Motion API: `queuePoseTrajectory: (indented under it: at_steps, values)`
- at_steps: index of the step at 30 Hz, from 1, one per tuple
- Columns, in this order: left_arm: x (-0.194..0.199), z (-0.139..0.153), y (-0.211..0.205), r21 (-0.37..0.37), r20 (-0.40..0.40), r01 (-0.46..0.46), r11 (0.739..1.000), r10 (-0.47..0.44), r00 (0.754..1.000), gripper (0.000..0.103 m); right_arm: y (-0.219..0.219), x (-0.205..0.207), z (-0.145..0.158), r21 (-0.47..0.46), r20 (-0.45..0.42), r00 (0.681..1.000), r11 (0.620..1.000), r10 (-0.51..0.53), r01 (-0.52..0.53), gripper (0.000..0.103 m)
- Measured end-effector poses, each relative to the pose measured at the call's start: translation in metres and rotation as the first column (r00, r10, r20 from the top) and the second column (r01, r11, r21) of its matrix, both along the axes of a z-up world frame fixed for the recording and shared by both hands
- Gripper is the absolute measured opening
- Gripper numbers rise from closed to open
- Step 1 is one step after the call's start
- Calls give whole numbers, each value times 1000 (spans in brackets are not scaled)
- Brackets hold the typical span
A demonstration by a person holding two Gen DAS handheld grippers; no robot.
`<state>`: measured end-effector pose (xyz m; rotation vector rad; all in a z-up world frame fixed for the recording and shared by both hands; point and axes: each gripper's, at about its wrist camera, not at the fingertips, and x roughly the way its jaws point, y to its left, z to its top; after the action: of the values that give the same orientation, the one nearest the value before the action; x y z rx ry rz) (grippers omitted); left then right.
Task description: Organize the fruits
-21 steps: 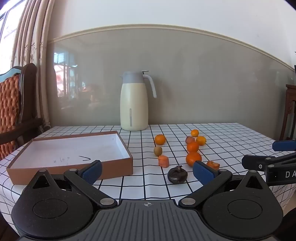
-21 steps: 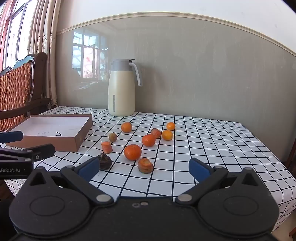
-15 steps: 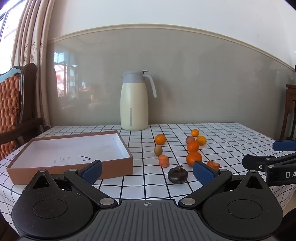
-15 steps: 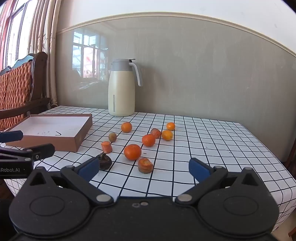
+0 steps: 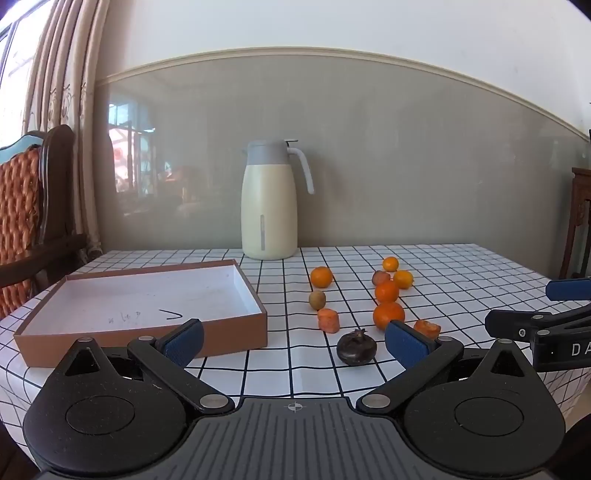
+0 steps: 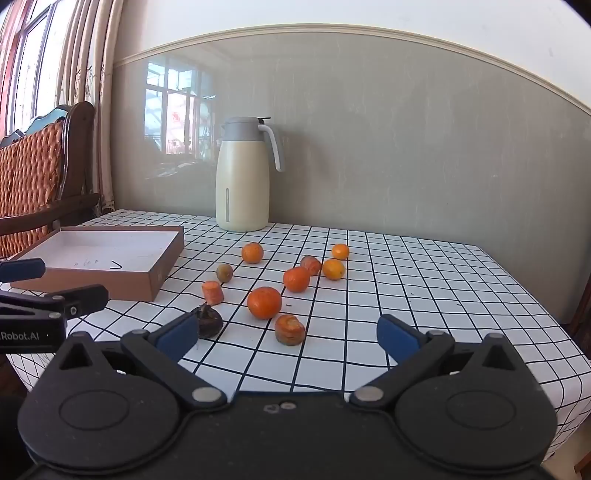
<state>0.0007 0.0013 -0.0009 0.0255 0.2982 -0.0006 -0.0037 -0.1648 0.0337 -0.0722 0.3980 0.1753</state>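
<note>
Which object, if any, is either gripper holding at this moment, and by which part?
Nothing is held. The left gripper and right gripper both stand open and empty, short of the fruit, which lies loose on the table.

A glossy grey-beige panel (image 6: 406, 129) covers the lower wall, capped by a pale moulding, with white wall (image 5: 332, 26) above. Daylight comes from a window (image 6: 22, 62) at the left, hung with beige curtains (image 5: 70, 110), and the panel mirrors the bright panes. A dark wooden chair (image 5: 29, 206) with orange patterned upholstery stands beside the curtains. At the far right edge stands dark wooden furniture (image 5: 580, 221), possibly a cabinet.
</note>
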Motion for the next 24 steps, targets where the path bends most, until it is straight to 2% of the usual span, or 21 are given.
queuePoseTrajectory:
  at_steps: [24]
  values:
    - [0, -1, 1, 5, -1, 1, 1000, -1, 1000, 103, -1, -1, 0, -4, 2, 1000, 1000, -1, 1, 97]
